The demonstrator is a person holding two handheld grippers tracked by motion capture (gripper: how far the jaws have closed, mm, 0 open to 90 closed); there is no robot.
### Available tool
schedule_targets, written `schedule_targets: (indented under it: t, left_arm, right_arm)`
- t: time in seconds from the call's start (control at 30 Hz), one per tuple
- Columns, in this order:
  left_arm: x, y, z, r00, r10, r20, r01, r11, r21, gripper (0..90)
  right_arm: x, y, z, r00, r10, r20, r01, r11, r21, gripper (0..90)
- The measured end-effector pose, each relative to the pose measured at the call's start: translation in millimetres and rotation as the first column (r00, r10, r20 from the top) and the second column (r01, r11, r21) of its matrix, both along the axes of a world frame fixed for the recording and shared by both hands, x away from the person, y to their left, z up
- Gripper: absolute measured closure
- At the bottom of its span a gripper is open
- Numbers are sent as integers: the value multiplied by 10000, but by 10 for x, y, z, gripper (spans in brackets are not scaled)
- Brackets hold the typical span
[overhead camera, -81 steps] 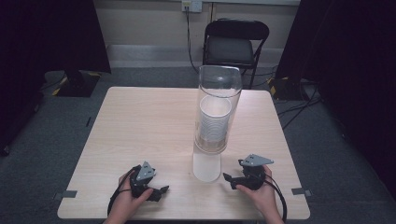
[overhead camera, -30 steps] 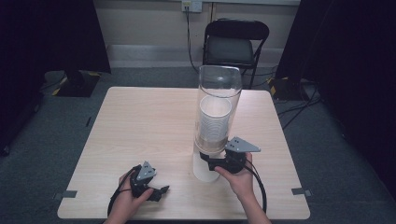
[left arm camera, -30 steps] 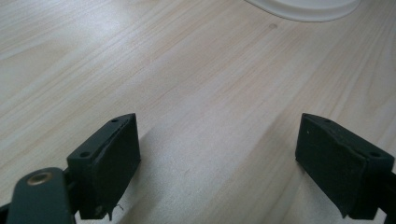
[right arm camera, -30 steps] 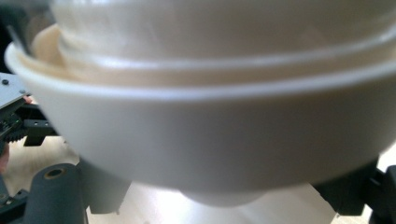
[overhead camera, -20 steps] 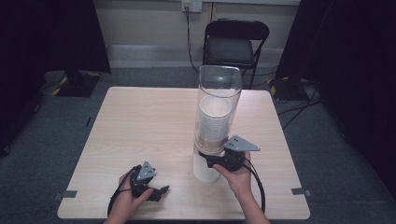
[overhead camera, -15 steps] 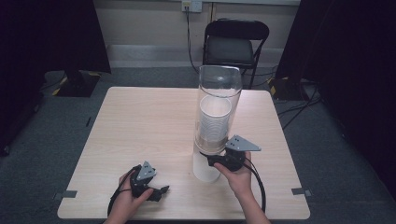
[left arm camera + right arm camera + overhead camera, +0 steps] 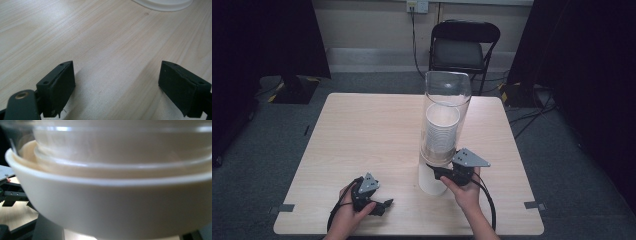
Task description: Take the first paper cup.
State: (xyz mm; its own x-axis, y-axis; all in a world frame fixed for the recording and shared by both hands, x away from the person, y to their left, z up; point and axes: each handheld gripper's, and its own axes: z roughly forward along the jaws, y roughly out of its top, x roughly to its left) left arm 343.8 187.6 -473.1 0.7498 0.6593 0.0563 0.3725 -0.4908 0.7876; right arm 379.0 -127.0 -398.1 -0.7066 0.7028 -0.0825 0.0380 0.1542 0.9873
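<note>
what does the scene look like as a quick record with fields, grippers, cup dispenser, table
table: light wood table, a black chair beyond its far edge
dispenser: tall clear tube standing upright, stack of white cups inside
lowest cup: white cup sticking out below the tube
right gripper: at the lowest cup, jaws have just been closing; contact not clear
left gripper: low over the table, jaws wide apart, nothing between them

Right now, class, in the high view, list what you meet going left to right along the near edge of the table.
Left gripper → white cup under the clear tube → right gripper, at that cup.
</note>
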Motion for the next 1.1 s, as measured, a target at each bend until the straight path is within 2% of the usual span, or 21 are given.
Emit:
schedule_targets:
  t: [0.27,0.3,0.33,0.37,0.4,0.43,0.47,0.5,0.53,0.57,0.6,0.63,0.67,0.7,0.8,0.87,0.9,1.0,1.03,1.1]
  left_arm:
    - [-1,-2,-2,10000,24,28,-24,10000,-9,134]
    - [-1,-2,-1,10000,28,30,-28,10000,-7,134]
    - [-1,-2,-1,10000,28,30,-28,10000,-7,134]
    - [-3,-1,-1,10000,28,21,-28,10000,-4,134]
    - [-6,1,1,10000,12,19,-12,10000,16,135]
    - [-8,7,2,9999,-81,68,80,9999,91,135]
    - [-8,7,2,9999,-81,68,80,9999,91,135]
    - [-5,11,6,9999,-118,40,118,9999,114,135]
    - [-5,9,4,9999,-129,23,129,9999,89,133]
    - [-5,9,3,9999,-133,38,133,9999,94,133]
    - [-5,9,3,9999,-133,38,133,9999,94,134]
    - [-5,9,4,9999,-129,37,129,9999,94,133]
    - [-5,9,4,9999,-129,37,129,9999,94,133]
    - [-5,9,4,9999,-133,41,133,9999,103,133]
    - [-7,8,3,9999,-115,40,115,9999,80,134]
    - [-6,8,3,9999,-118,56,118,9999,104,134]
    - [-7,7,3,9999,-110,55,110,9999,97,134]
    - [-6,8,4,9999,-115,55,115,9999,108,134]
    - [-7,8,3,9999,-115,57,114,9999,107,134]
    - [-7,8,3,9999,-113,59,112,9999,111,134]
  right_arm:
    - [0,-1,-28,9999,19,102,-20,10000,86,338]
    - [9,5,-79,9997,-2,-264,-3,9998,-191,357]
    - [9,5,-79,9997,-2,-264,-3,9998,-191,357]
    - [35,6,-148,9984,-56,-562,11,9968,-801,359]
    - [68,-42,-344,9943,-217,-1040,81,9916,-1289,370]
    - [88,-80,-593,9782,-364,-2044,-53,9798,-1997,369]
    - [88,-80,-593,9782,-364,-2044,-53,9798,-1997,369]
    - [65,-93,-579,9884,-279,-1493,-1,9829,-1844,368]
    - [83,-93,-551,9853,-177,-1702,-73,9894,-1450,367]
    - [109,-99,-459,9870,-124,-1600,-164,9840,-1773,363]
    - [109,-99,-459,9870,-124,-1600,-164,9840,-1773,363]
    - [134,-106,-466,9797,-15,-2007,-373,9811,-1898,360]
    - [134,-106,-466,9797,-15,-2007,-373,9811,-1898,360]
    - [145,-137,-525,9740,-43,-2264,-482,9730,-2259,357]
    - [140,-203,-571,9721,-69,-2346,-515,9689,-2420,354]
    - [124,-219,-564,9701,-91,-2425,-527,9675,-2474,353]
    - [105,-245,-542,9701,-78,-2427,-593,9617,-2676,351]
    - [96,-273,-526,9674,-11,-2533,-702,9598,-2719,347]
    - [89,-287,-525,9672,-52,-2540,-710,9544,-2899,345]
    - [84,-306,-538,9653,-45,-2613,-747,9534,-2924,345]
